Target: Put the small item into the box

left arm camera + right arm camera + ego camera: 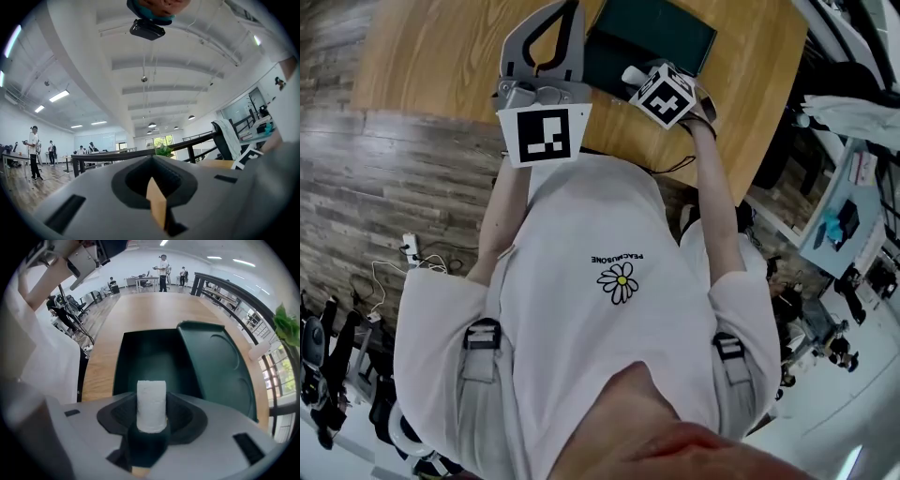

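Right gripper point(151, 427) was clenched on a small white cylindrical roll point(151, 404), its 2 jaws pressing the lower part of the roll while the upper part stood clear beyond them. That gripper pointed at an open dark green plastic box point(150, 357), so in the right gripper view the roll stood out against the near part of the box's empty hollow; whether it touched the box could not be told. A dark green moulded lid point(218, 366) lay opened out flat just beside the box, along its right side. Both rested on a light brown wooden table point(154, 310) that ran away toward several people standing far off in the room. In the head view the roll point(633, 73) sat at the box's near edge, close to the person's white T-shirt point(581, 281) with a daisy print. Left gripper point(154, 187) was raised level, looking out across the room toward a black railing point(117, 154), its 2 jaws together with nothing between them.
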{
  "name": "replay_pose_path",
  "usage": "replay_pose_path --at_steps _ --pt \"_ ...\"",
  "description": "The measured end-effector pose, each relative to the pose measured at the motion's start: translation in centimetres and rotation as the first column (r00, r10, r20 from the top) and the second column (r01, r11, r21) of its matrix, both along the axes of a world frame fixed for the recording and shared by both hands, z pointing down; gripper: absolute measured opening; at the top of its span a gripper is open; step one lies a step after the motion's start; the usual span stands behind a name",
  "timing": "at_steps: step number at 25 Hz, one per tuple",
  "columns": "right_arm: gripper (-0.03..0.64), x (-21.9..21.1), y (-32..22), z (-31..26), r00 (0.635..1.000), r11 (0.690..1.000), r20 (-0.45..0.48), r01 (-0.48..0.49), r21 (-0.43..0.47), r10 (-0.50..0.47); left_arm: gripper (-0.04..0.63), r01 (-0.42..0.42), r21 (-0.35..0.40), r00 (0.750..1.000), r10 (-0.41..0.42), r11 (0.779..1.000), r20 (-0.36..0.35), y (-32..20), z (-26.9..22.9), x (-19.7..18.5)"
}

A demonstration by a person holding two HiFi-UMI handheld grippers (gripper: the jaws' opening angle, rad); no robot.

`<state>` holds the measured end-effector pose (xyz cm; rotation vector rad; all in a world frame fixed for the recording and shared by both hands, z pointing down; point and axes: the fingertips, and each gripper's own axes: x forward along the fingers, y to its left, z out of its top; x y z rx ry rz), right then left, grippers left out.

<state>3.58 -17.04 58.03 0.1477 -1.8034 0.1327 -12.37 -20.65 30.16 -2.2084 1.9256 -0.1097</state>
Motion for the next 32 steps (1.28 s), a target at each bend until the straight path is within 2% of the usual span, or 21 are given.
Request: replay_pose_path --at_steps 9,20,25,29,32 --pt "0.187 0.7 0.2 2.5 0.994 0.999 -0.094 0.045 -0.021 -0.046 0.014 0.008 -0.019 1.000 -0.008 1.000 -0.007 -0.4 0.5 -0.4" --pt "0.192 1.1 0.1 3.0 0.996 0.999 -0.082 0.031 -0.020 -0.032 0.014 0.000 -0.015 1.000 0.000 1.000 0.000 -0.3 0.5 -0.3" --pt "0.193 0.8 0.3 2.6 0.998 1.000 -0.059 0.023 -0.005 -0.023 0.014 -0.005 -0.003 1.000 0.005 1.000 -0.018 -0.3 0.0 -0.2" --pt "0.233 0.8 0.1 1.9 1.000 1.000 -0.013 0.004 0.007 -0.004 0.014 -0.017 0.006 1.000 0.016 1.000 0.016 -0.3 -0.9 0.4" --pt "0.244 -0.1 -0.7 -0.4 0.998 0.999 0.061 -0.033 0.035 0.031 0.014 -0.027 0.028 0.999 0.026 0.999 0.047 -0.4 -2.1 0.8"
